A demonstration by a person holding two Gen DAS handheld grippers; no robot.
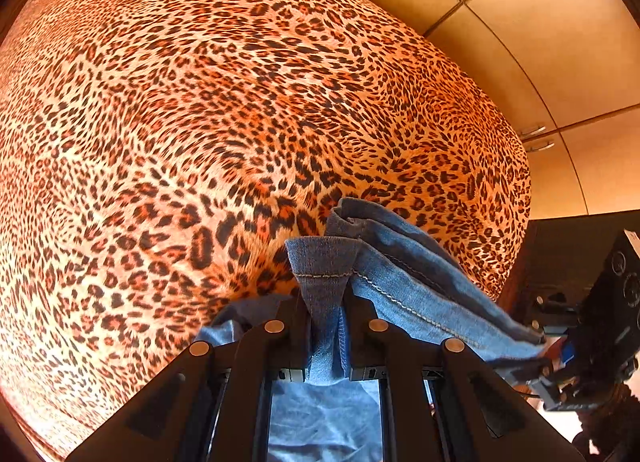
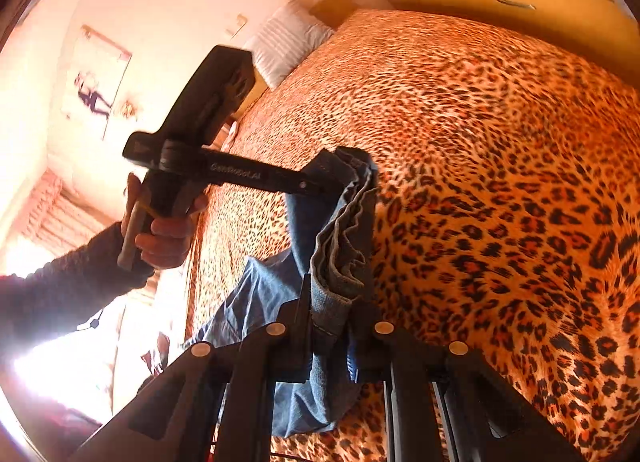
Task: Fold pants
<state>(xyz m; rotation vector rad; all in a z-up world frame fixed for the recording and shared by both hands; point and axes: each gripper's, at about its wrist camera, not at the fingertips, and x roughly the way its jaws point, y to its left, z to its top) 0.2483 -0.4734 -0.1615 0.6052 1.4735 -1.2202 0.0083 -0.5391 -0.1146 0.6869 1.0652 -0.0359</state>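
Blue denim pants (image 1: 400,262) hang bunched between both grippers above a leopard-print bed. My left gripper (image 1: 325,302) is shut on a stitched hem edge, and the cloth runs off to the right. There the right gripper (image 1: 546,342) pinches the other end. In the right wrist view my right gripper (image 2: 332,302) is shut on a thick folded wad of the pants (image 2: 344,230). A person's hand (image 2: 164,234) holds the left gripper (image 2: 334,182), which clamps the upper corner. More denim droops below both grippers.
The leopard-print bedspread (image 1: 200,122) fills most of both views. Tan wardrobe doors (image 1: 540,22) stand beyond the bed. A white pillow (image 2: 288,42) lies at the head of the bed, and a picture (image 2: 96,78) hangs on the wall.
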